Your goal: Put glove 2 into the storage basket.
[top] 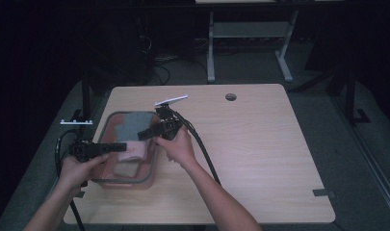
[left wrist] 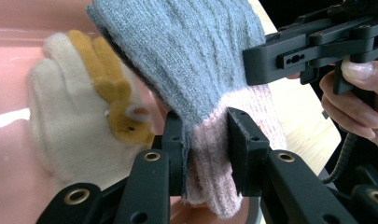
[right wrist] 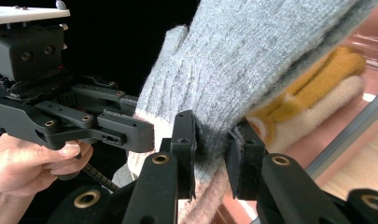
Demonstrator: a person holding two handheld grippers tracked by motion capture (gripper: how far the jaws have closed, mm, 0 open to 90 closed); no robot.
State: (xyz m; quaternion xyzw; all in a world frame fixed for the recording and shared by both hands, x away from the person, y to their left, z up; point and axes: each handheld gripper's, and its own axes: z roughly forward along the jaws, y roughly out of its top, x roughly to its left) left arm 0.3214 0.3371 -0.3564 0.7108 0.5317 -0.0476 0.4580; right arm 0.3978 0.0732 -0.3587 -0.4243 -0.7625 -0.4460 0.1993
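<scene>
Left gripper [top: 127, 146] and right gripper [top: 143, 134] both clamped, jaws nearly meeting.

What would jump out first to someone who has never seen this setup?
Two black hand-held grippers, the left gripper and the right gripper, both pinch one grey and pink knitted glove over a pink bin at the wooden table's left side. Under it in the bin lies a cream glove with mustard-yellow trim.
</scene>
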